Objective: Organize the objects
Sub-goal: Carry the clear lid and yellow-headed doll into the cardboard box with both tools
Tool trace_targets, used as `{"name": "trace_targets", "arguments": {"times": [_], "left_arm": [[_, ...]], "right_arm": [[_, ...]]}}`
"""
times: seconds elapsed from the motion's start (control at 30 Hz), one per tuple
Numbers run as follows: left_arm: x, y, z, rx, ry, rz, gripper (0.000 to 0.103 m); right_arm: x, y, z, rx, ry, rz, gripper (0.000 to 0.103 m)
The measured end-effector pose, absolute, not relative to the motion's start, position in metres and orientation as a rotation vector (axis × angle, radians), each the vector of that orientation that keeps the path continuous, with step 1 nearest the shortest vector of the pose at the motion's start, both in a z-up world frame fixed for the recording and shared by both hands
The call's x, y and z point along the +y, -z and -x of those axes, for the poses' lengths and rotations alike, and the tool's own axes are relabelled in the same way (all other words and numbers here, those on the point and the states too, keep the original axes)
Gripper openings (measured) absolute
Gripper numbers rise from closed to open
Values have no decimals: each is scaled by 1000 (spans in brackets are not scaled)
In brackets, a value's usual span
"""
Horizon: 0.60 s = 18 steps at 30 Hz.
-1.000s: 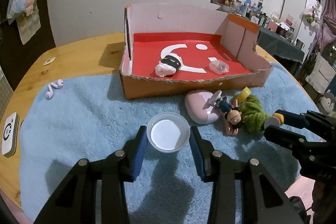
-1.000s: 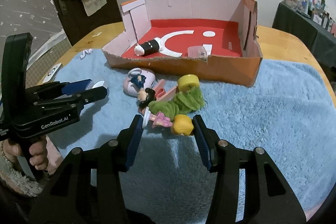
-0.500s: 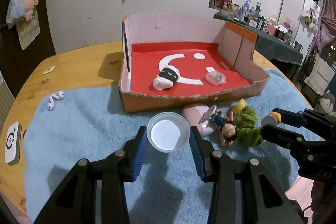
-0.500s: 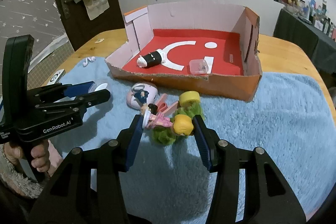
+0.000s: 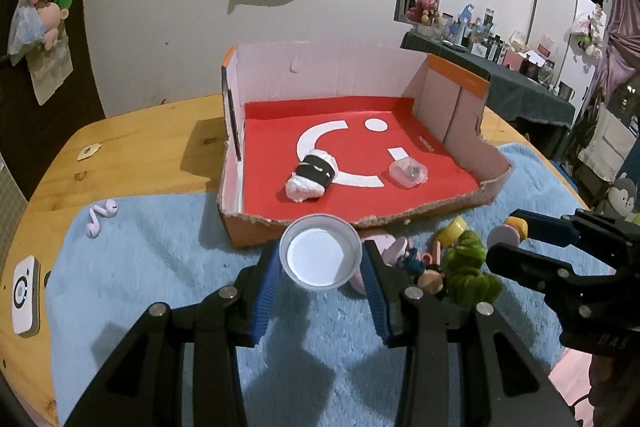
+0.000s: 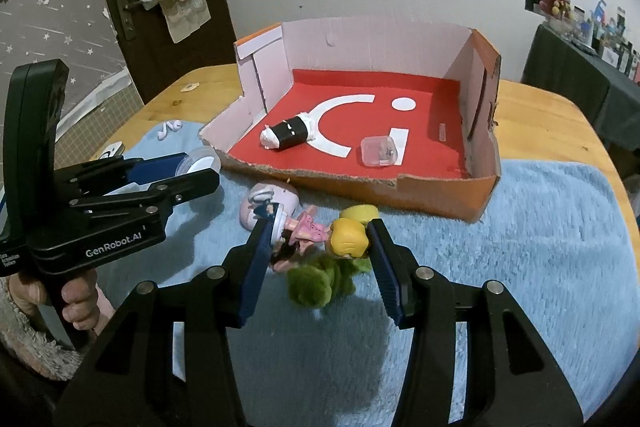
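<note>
The left gripper (image 5: 322,265) has its blue fingers (image 5: 266,287) clamped on the sides of a small clear cup (image 5: 320,253) with a white bottom, mouth facing the camera, held clear above the blue towel (image 5: 160,267). The right gripper (image 6: 316,247) has its fingers (image 6: 256,259) clamped on a small doll (image 6: 320,233) lying crosswise between them: yellow-haired head against the right finger, pink dress in the middle, white base against the left finger. A hand (image 6: 72,303) grips the left gripper's black handle at the left edge of the right wrist view.

Below and just beyond the doll, on the towel, lie a green fuzzy toy (image 6: 320,281), a dark-haired figure (image 6: 286,251), a yellow cap (image 6: 358,213) and a pale pink rounded case (image 6: 268,205), crowded together. Pink earphones (image 5: 100,217) lie on the towel's left part, and a white device (image 5: 24,295) sits on the wooden bench (image 5: 132,155) at its edge.

Further on, the open cardboard box (image 6: 440,195) with a red floor stands half on the towel. Inside are 2 things: a white roll with a black band (image 6: 288,135) and a small clear plastic container (image 6: 378,151), apart from each other
</note>
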<state>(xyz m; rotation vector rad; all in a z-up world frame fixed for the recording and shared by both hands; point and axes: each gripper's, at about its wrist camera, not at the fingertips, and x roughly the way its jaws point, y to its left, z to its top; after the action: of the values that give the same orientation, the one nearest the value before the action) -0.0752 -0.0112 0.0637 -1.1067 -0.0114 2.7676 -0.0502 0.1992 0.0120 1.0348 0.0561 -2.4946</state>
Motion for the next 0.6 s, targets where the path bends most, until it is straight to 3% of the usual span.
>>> {"name": "trace_targets", "arguments": {"times": [0.6], "left_arm": [[-12, -74, 111, -20, -2773, 1100, 42]], "right_arm": [[199, -21, 84, 48, 2493, -1034, 47]]}}
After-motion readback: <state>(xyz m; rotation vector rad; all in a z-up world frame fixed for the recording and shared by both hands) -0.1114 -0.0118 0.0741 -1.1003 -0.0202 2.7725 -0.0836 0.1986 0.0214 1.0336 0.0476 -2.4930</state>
